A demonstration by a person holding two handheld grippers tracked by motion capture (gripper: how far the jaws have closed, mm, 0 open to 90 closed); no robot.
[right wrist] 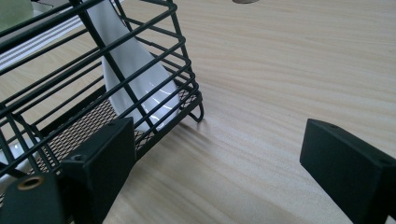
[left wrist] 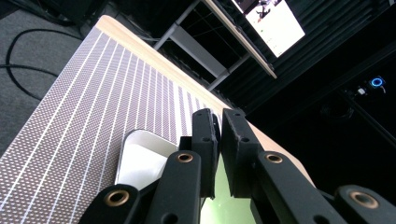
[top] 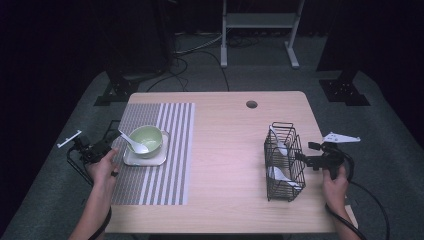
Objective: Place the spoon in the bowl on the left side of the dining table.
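Hands at six o'clock: left claw (top: 102,146) pinched shut, empty; right claw (right wrist: 219,163) wide beside the basket (top: 285,162). Its spoon (right wrist: 135,70), at three o'clock, looks light, slippery, breakable; grip the handle.

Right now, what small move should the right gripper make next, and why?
Probably ease the right gripper sideways toward the black wire basket to reach a white spoon inside. Its jaws stand open beside the basket, holding nothing, while one spoon already lies in the green bowl and the left gripper is shut.
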